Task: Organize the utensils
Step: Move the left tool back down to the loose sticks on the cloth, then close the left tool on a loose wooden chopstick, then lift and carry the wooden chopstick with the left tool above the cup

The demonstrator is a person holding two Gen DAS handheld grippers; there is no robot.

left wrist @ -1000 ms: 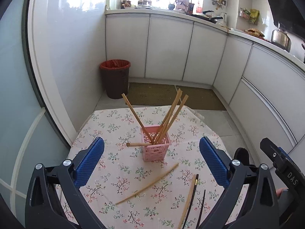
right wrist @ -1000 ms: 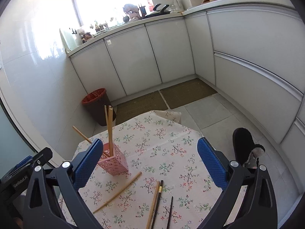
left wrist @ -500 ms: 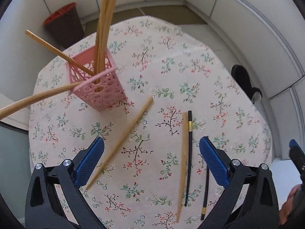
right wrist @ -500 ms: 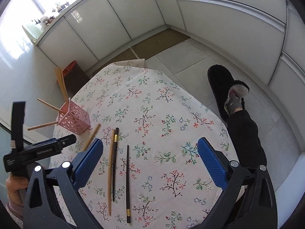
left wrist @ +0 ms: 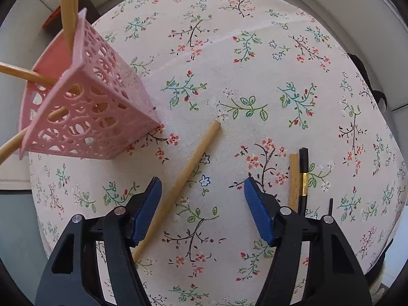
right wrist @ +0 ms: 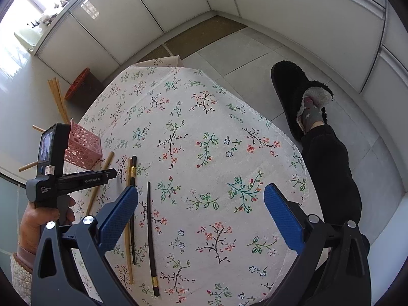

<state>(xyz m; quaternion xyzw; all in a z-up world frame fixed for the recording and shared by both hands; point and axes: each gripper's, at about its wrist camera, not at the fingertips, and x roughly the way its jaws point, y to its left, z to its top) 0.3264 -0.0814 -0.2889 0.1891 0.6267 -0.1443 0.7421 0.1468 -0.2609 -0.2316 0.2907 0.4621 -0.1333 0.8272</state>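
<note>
The left hand-held gripper (left wrist: 202, 193), jaws closing, straddles a bamboo chopstick (left wrist: 187, 172) beside the pink basket (left wrist: 102, 112); the right hand-held gripper (right wrist: 201, 209) gapes wide over bare surface (right wrist: 204, 117); only its view shows the surface edge.

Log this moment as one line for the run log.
left gripper: closing around bamboo chopstick, not gripped | right gripper: open, empty | pink holder: several chopsticks inside

A matt floral cloth (left wrist: 255, 76) carries a perforated pink plastic basket (left wrist: 102, 107) and smooth wooden chopsticks (left wrist: 188, 170).
</note>
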